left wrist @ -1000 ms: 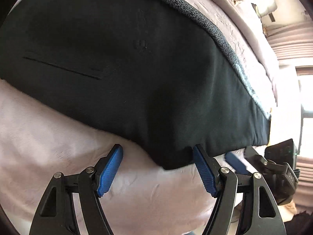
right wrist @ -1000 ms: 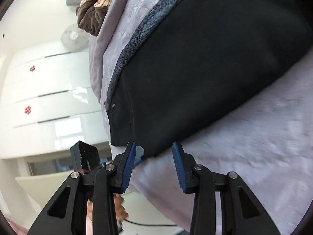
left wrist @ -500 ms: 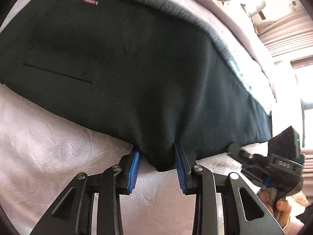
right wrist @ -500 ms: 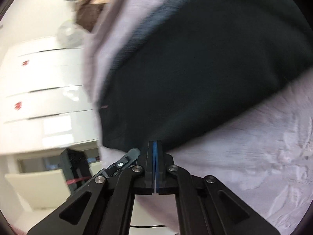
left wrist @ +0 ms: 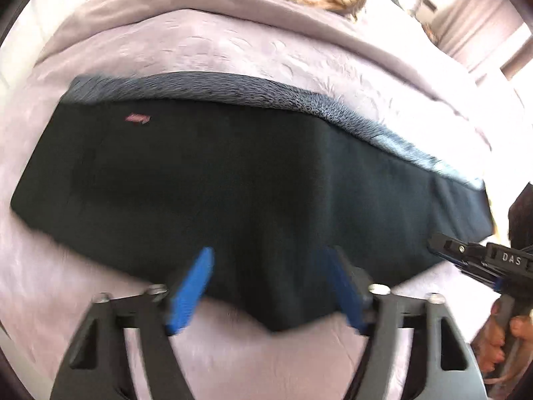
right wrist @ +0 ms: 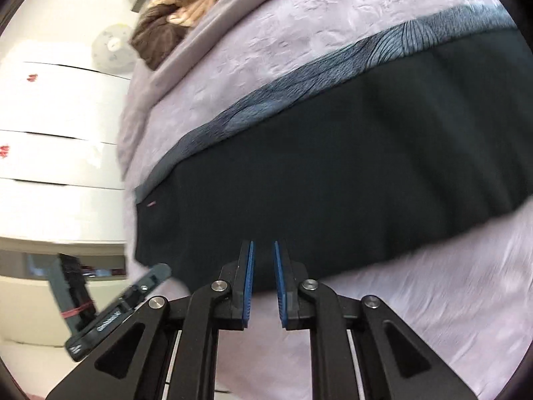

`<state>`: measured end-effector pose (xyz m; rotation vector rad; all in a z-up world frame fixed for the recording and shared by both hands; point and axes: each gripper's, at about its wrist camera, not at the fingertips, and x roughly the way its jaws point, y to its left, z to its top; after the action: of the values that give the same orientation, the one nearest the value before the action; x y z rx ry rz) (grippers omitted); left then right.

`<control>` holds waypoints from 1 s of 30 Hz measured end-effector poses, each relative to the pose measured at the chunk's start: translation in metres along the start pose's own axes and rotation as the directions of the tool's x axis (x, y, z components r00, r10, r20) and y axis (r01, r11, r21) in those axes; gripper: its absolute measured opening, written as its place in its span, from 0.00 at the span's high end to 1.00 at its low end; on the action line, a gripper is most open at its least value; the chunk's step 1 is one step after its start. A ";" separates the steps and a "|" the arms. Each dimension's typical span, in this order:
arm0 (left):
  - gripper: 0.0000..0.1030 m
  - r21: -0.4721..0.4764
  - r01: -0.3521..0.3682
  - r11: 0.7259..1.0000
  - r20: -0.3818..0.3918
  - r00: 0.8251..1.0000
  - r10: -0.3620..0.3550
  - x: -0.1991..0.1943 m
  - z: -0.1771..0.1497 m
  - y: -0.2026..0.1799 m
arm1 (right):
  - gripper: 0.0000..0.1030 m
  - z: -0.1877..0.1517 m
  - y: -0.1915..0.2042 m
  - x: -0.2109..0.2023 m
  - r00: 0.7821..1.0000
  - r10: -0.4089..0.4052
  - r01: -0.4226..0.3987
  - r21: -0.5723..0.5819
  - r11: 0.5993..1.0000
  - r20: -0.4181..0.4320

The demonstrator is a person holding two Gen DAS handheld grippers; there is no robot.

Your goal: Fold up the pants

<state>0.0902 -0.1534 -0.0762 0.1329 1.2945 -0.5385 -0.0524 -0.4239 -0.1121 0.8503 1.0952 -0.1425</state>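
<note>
The black pants (left wrist: 233,193) lie flat and folded lengthwise on the lilac bed cover, with a grey patterned fabric strip (left wrist: 233,86) along their far edge. They also show in the right wrist view (right wrist: 333,166). My left gripper (left wrist: 269,270) is open, its blue pads wide apart over the near edge of the pants, holding nothing. My right gripper (right wrist: 263,256) is slightly open at the near edge of the pants, a narrow gap between its pads, nothing between them. The right gripper also shows at the right of the left wrist view (left wrist: 479,260).
The lilac bed cover (left wrist: 233,40) spreads around the pants. A brown and tan bundle of cloth (right wrist: 180,3) lies at the far end of the bed. White cabinets (right wrist: 60,140) stand beyond the bed's left side. The left gripper's body (right wrist: 113,313) shows at lower left.
Both grippers have let go of the pants' near edge: the left opened wide, the right opened a little. Both pulled back, so more of the bed shows.
</note>
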 end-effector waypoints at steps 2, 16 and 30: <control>0.26 0.047 -0.083 0.995 -0.059 0.995 0.086 0.027 -0.001 0.004 | 0.90 0.001 -0.009 0.013 0.996 -0.074 0.074 0.006 0.997 -0.052; 0.26 -0.089 -0.122 0.989 0.087 0.988 0.129 -0.043 0.036 0.096 | 0.66 0.078 0.189 0.019 0.970 0.126 -0.210 -0.449 0.868 -0.209; 0.26 -0.192 -0.186 0.963 0.118 0.970 0.211 0.008 0.022 0.173 | 0.58 0.082 0.387 0.251 0.901 -0.229 -0.215 -0.838 0.502 -0.368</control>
<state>0.1892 -0.0138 -0.1120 0.0730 1.1729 -0.2517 0.3195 -0.1394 -0.0973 -0.0926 1.3835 0.6184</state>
